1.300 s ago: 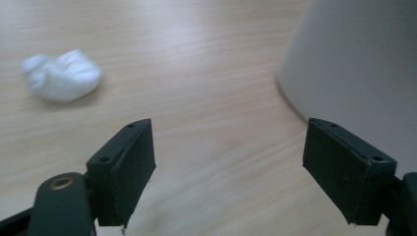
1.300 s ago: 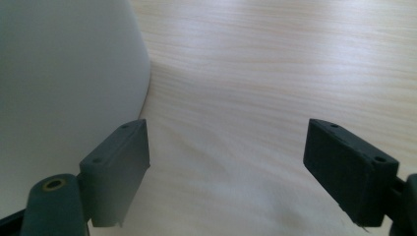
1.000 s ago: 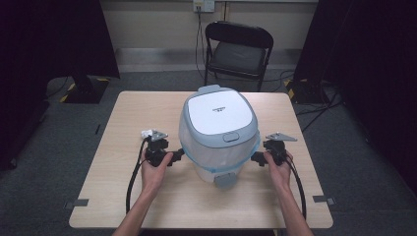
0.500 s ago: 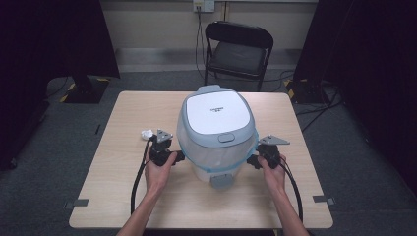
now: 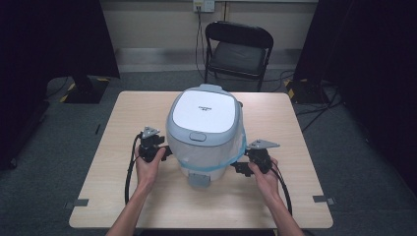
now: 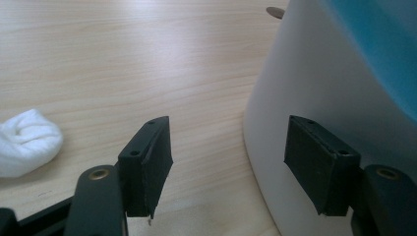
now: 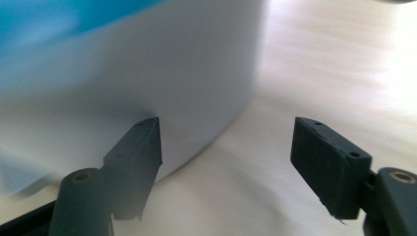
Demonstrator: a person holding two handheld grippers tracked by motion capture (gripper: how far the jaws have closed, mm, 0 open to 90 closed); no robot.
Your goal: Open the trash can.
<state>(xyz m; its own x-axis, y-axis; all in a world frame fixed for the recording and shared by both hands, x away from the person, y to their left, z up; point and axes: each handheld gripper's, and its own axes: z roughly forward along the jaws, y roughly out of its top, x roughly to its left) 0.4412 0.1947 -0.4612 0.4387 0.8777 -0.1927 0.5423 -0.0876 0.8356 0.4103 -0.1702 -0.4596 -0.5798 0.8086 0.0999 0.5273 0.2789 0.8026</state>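
A large white rice cooker [image 5: 204,132] with a pale blue band and a closed lid stands in the middle of the wooden table [image 5: 123,118]. My left gripper [image 5: 164,153] is pressed close against its left side, open; in the left gripper view one pad sits before the cooker's white wall [image 6: 314,98] and the other over bare wood. My right gripper [image 5: 240,168] is open at the cooker's right side, low near its base [image 7: 147,83]. Nothing is held between either pair of jaws.
A small white cloth wad [image 6: 27,142] lies on the table left of the left gripper. A black folding chair [image 5: 238,49] stands beyond the far edge. Dark curtains flank the room, and cables [image 5: 129,172] trail from both grippers toward the near edge.
Both grippers have moved toward the near edge, along the cooker's sides. The cooker looks turned or tilted a little, its front latch now nearer the table's front.
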